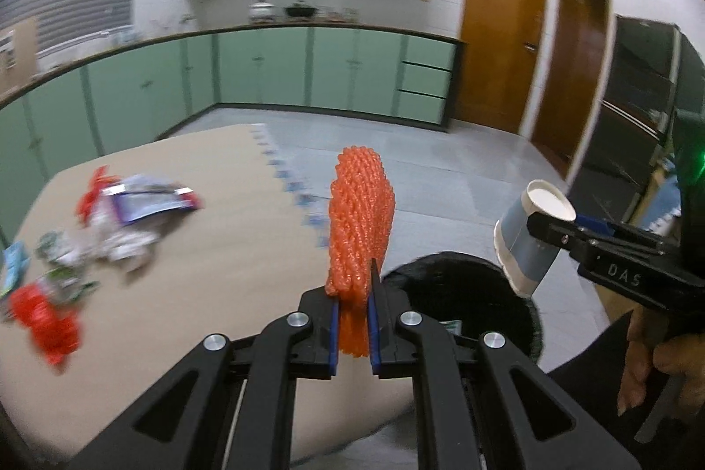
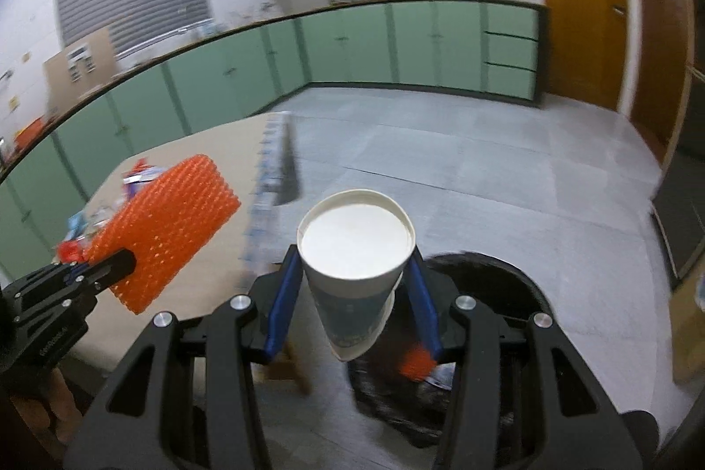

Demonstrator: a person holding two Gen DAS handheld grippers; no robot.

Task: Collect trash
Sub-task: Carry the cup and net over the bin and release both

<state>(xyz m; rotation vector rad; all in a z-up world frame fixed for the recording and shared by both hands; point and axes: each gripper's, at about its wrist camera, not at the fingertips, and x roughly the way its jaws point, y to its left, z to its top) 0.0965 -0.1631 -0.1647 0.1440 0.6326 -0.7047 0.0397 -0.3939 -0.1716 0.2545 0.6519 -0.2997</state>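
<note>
While both tools (image 1: 354, 294) (image 2: 354, 272) hang past the table edge (image 1: 308, 249), open floor (image 2: 506, 183) lies ahead.

**Obscured and indistinct items**

Trash pile (image 1: 110, 223) on the table (image 1: 211, 272): motion-blurred, wrappers unidentifiable. Black bin (image 1: 462, 294): partly hidden behind the left gripper (image 1: 354, 320); contents unclear. Countertop pots (image 1: 282, 9): too small to identify.

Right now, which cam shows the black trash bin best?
Right wrist: the black trash bin shows its rim and orange trash inside, below the held blue-and-white paper cup. Left wrist shows only part of its dark opening behind the gripper.
</note>
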